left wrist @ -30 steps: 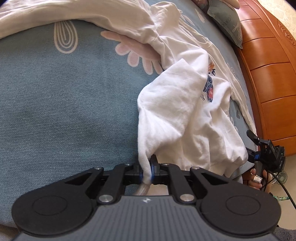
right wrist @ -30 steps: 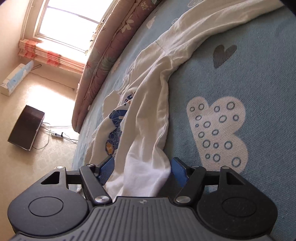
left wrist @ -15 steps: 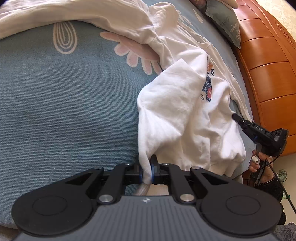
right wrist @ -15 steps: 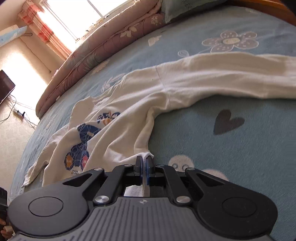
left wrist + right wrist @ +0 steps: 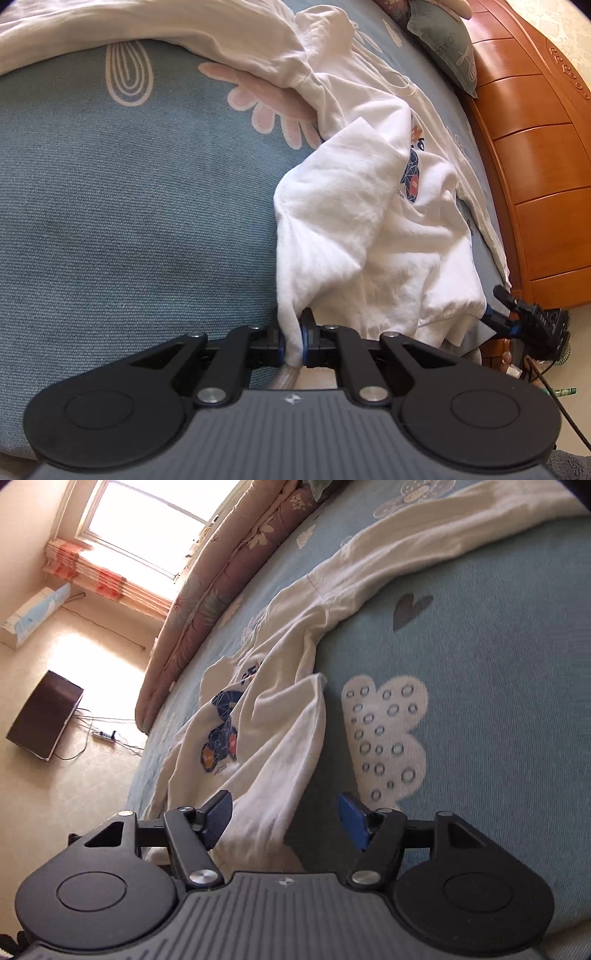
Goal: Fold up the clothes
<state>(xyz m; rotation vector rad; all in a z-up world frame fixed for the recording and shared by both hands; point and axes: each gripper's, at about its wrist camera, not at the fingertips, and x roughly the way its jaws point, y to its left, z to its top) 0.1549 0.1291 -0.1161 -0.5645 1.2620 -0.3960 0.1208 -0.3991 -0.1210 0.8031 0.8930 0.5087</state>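
Observation:
A white long-sleeved shirt [image 5: 373, 229] with a blue and orange print lies crumpled on the blue patterned bed sheet [image 5: 129, 206]. My left gripper [image 5: 293, 341] is shut on a bunched edge of the shirt's hem near the bed's edge. In the right wrist view the shirt [image 5: 266, 746] runs from between the fingers up to a long sleeve [image 5: 424, 550]. My right gripper [image 5: 286, 821] is open, its blue pads on either side of the shirt's hem without pinching it. The right gripper also shows in the left wrist view [image 5: 528, 321], low at the right by the bed's corner.
A wooden headboard [image 5: 535, 147] and a grey pillow [image 5: 447, 44] stand at the right. In the right wrist view a rolled quilt [image 5: 229, 572] lies along the bed's far side; the floor holds a dark box [image 5: 44, 720] and a power strip [image 5: 105, 734].
My right gripper was shut on the shirt's hem half a second ago and has opened, and has tilted. My left gripper has stayed shut on the shirt.

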